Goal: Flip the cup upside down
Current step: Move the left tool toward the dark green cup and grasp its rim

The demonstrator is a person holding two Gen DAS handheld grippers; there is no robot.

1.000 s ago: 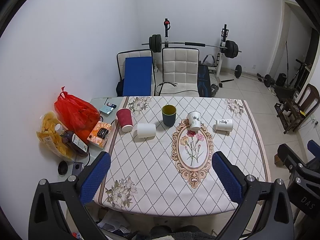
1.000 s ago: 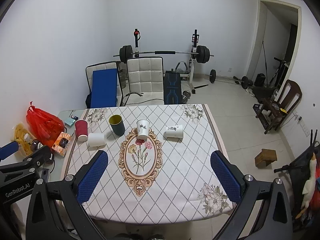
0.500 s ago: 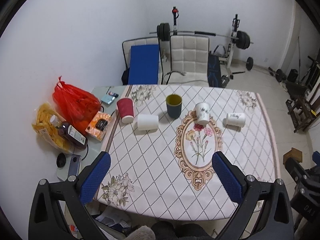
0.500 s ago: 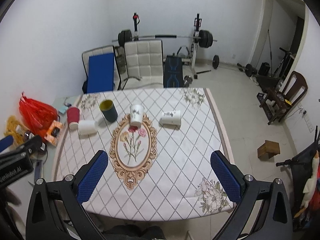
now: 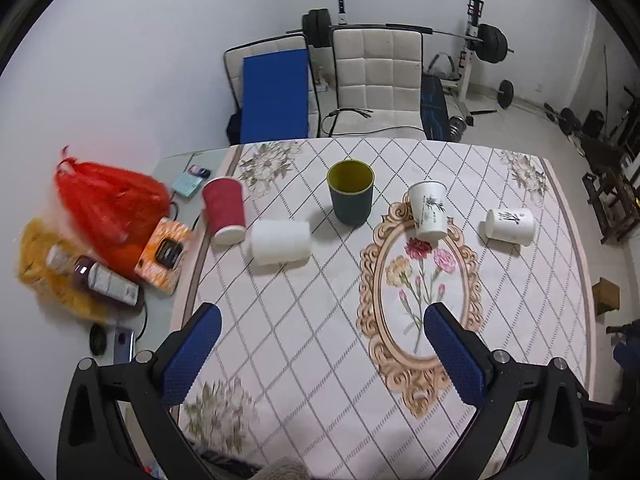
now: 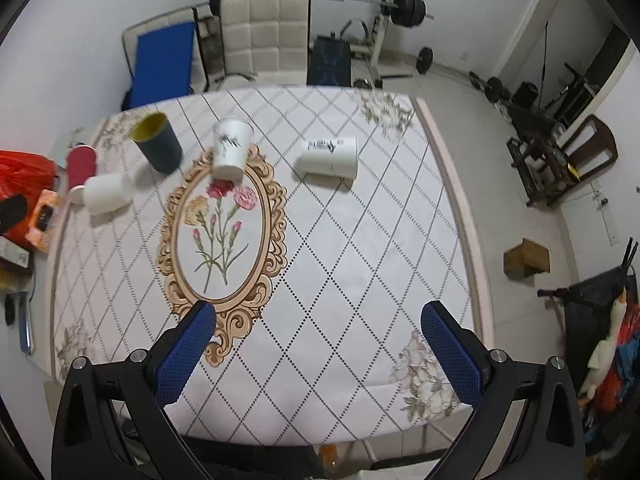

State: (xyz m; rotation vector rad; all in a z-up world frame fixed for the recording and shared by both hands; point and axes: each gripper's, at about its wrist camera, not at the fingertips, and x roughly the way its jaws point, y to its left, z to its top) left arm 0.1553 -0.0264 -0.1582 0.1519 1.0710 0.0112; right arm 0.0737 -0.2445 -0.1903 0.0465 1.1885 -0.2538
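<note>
Several cups stand or lie in a row on the patterned tablecloth point(image 5: 304, 320). A dark green cup point(image 5: 351, 193) with a yellow inside stands upright, mouth up. A red paper cup point(image 5: 224, 210) and a white printed cup point(image 5: 429, 210) stand upside down. A plain white cup point(image 5: 281, 242) and a white printed cup point(image 5: 511, 226) lie on their sides. My left gripper point(image 5: 320, 354) is open and empty above the near table. My right gripper point(image 6: 316, 352) is open and empty above the near right part; the green cup point(image 6: 157, 142) shows far left there.
A red bag point(image 5: 108, 204), a yellow bag, a bottle point(image 5: 96, 276) and an orange box point(image 5: 164, 254) sit on a side surface left of the table. Chairs point(image 5: 378, 80) and a barbell rack stand behind. A wooden block point(image 6: 526, 258) lies on the floor at right.
Both grippers have moved forward and lower toward the table; the cups look larger and nearer. Nothing on the table has moved. Both stay open.
</note>
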